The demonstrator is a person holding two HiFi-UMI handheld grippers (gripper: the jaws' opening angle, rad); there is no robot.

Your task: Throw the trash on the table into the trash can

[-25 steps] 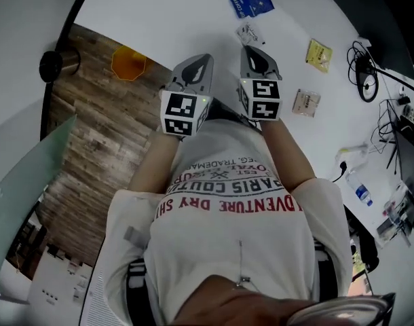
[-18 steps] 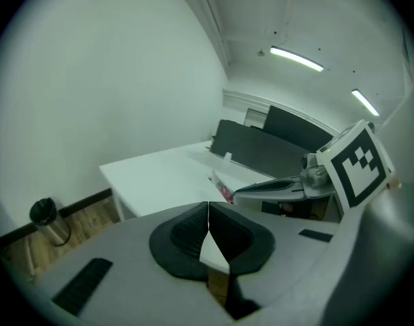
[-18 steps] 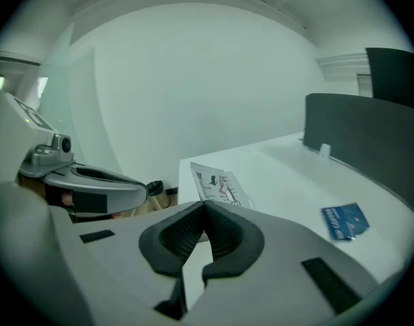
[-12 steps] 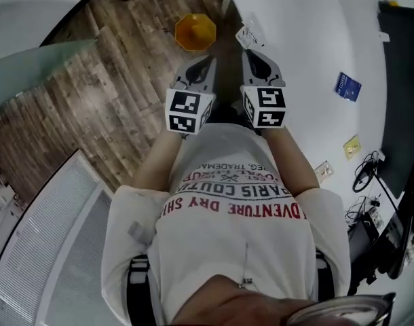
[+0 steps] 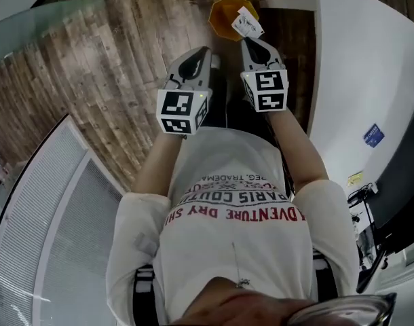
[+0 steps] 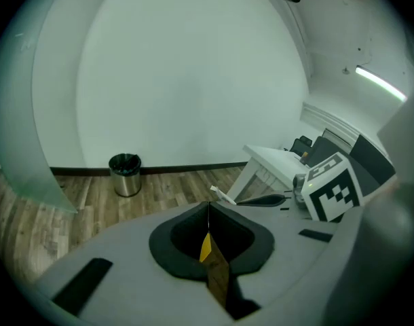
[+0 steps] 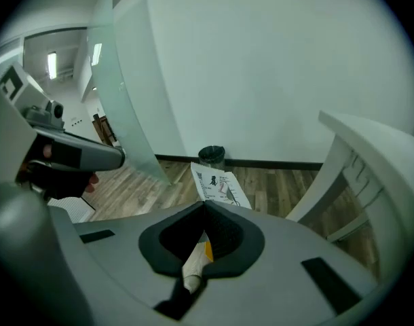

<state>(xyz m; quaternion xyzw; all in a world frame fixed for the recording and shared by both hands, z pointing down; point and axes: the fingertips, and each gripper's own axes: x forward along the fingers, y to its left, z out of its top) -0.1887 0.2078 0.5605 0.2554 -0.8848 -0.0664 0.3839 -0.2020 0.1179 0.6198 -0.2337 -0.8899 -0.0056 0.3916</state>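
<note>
Head view shows a frosted glass panel point(image 5: 37, 22) at left, then worn wooden plank floor point(image 5: 119, 66), and the smooth white counter point(image 5: 360, 60) at right. The left gripper point(image 5: 201, 51) is clenched on nothing. The right gripper point(image 5: 252, 41) pinches a flat white printed wrapper point(image 5: 247, 23) above the orange trash can point(image 5: 224, 15). Only the gripper views show a round steel bin point(image 6: 125, 175) against the white wall.
</note>
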